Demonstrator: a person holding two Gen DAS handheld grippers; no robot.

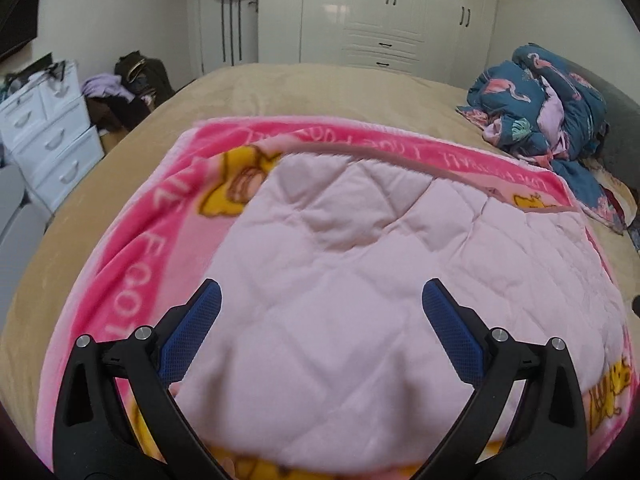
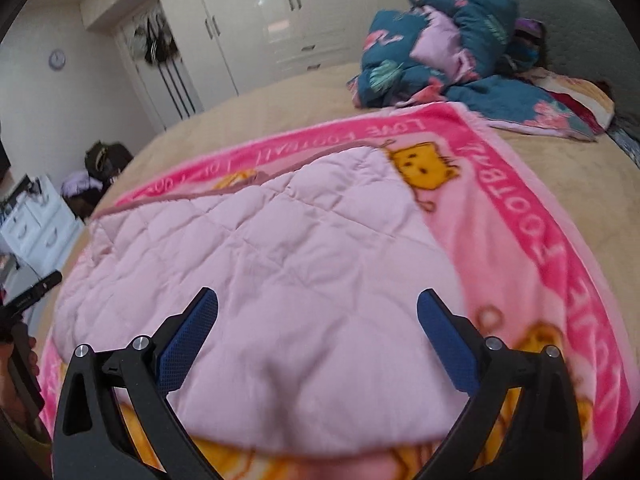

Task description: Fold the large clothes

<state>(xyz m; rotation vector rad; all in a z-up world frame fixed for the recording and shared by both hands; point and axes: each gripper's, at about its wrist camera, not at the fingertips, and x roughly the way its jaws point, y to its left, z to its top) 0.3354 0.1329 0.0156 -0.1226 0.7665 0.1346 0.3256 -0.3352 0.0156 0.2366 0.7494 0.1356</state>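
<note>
A pale pink quilted blanket lies spread flat on top of a bright pink printed fleece blanket with yellow cartoon figures and white lettering. Both rest on a bed with a tan cover. My left gripper hovers open over the near part of the quilted blanket, nothing between its blue pads. My right gripper is likewise open above the near part of the same blanket. The left gripper shows at the left edge of the right wrist view, held by a hand.
A crumpled dark blue flamingo-print duvet lies at the bed's far right by a grey headboard. White wardrobes stand behind the bed. A white drawer unit and a clothes pile stand left of the bed.
</note>
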